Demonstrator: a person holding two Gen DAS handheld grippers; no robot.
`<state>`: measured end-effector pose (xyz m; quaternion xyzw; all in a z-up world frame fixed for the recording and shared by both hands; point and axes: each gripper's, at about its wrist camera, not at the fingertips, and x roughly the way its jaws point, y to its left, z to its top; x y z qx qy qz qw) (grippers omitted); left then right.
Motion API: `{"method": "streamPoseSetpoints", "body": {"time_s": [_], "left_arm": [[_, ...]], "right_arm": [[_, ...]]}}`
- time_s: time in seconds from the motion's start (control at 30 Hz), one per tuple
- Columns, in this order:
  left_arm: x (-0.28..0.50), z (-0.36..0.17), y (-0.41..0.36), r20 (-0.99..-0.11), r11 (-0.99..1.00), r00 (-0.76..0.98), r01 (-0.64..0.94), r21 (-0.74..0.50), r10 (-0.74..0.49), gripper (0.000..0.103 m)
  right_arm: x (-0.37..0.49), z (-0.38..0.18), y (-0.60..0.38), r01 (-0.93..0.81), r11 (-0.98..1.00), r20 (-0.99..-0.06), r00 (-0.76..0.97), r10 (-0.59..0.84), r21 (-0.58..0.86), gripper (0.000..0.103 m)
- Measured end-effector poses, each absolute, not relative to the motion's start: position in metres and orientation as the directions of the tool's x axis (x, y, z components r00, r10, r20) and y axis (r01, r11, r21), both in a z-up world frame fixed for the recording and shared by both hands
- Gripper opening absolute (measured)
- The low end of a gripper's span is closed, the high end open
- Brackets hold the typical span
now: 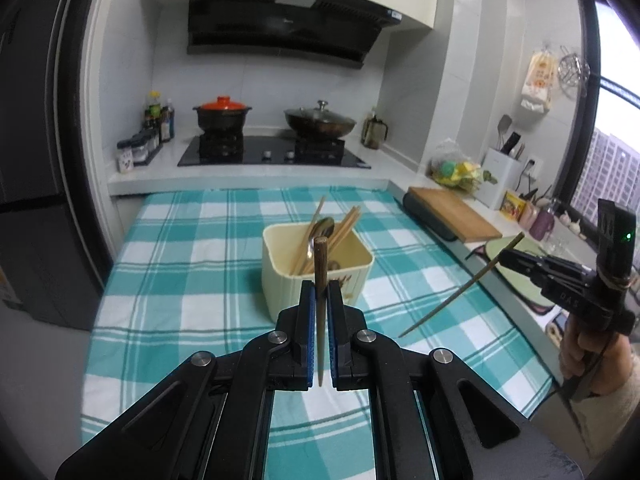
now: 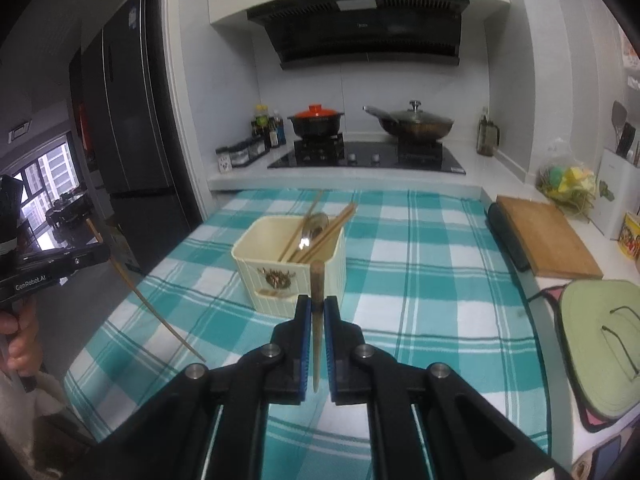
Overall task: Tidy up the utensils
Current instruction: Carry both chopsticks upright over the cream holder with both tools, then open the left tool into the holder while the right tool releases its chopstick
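Observation:
A cream utensil box stands on the teal checked cloth; it holds several chopsticks and a metal spoon. My left gripper is shut on a brown chopstick, held above the cloth just short of the box. My right gripper is shut on another chopstick, also just before the box. Each gripper shows in the other's view: the right one with its chopstick slanting down, the left one with its chopstick slanting down.
A wooden cutting board and a green mat lie on the counter to the right. The stove behind carries an orange-lidded pot and a wok. A dark fridge stands to the left.

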<state>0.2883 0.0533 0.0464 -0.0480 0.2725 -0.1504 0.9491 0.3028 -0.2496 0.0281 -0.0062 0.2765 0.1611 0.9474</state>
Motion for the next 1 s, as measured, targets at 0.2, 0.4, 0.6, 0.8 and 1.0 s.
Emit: {"method": "streamPoseSetpoints", "body": {"time_s": [0.2,0.4,0.6,0.8,1.0], "left_arm": [[0.310,0.096,0.047,-0.426,0.949,0.848,0.273,-0.157,-0.314,0.004],[0.352,0.130,0.037,-0.380,0.955,0.877,0.265,-0.130,-0.295,0.004],[0.405,0.122,0.024,-0.421,0.961,0.864,0.243,-0.133,-0.277,0.004],[0.448,0.087,0.018,-0.497,0.965,0.828,0.217,-0.144,-0.260,0.004],[0.485,0.042,0.016,-0.593,0.970,0.768,0.183,-0.158,-0.241,0.004]], "right_arm": [[0.327,0.071,-0.240,-0.301,0.950,-0.426,0.851,0.309,0.088,0.007],[0.366,0.110,-0.229,-0.309,0.947,-0.361,0.876,0.319,0.087,0.007],[0.407,0.125,-0.218,-0.316,0.944,-0.318,0.889,0.330,0.096,0.006],[0.452,0.112,-0.206,-0.334,0.934,-0.312,0.880,0.358,0.128,0.006],[0.502,0.057,-0.182,-0.376,0.913,-0.437,0.803,0.407,0.158,0.006]]}}
